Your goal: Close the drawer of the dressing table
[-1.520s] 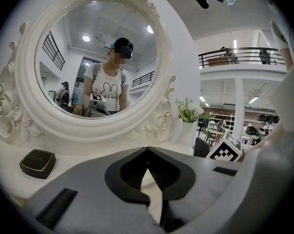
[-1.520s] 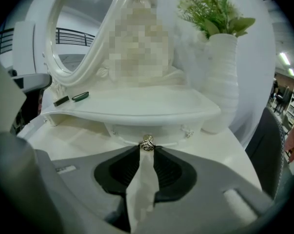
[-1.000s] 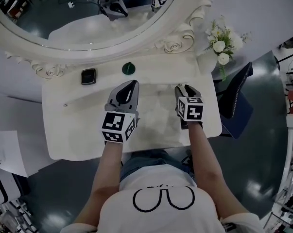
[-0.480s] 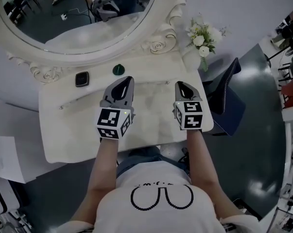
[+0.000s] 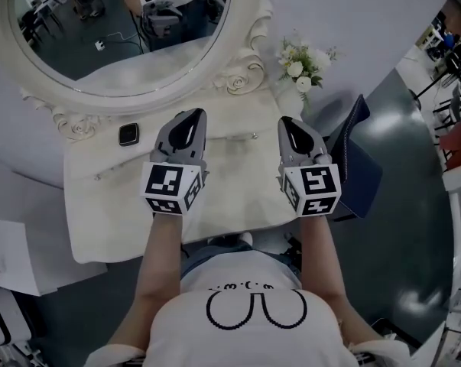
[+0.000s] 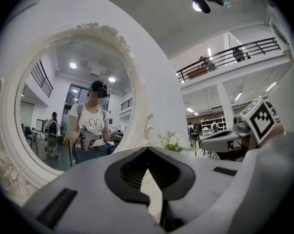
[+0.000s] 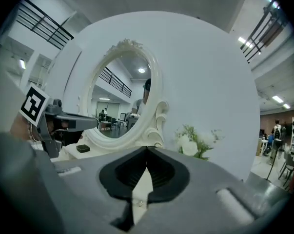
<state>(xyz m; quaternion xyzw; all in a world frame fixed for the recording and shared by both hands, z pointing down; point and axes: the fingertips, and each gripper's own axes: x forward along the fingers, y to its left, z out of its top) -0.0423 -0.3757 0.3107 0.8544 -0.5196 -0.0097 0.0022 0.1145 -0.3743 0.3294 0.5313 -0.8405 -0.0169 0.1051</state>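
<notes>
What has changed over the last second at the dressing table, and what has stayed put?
Both the left tongs and right tongs have risen from the table toward the head camera; the right ones have shut, empty. Nothing was grasped. The black box, flowers and mirror stayed put.

The worktop [image 5: 112,212] and carved mirror frame [image 5: 245,33] are cream-white. The left hand-held gripper [image 5: 189,119] and right hand-held gripper [image 5: 289,126] are grey, and their marker cubes [image 5: 169,189] are patterned in black-and-white squares. The flowers [image 5: 295,66] are white.
</notes>
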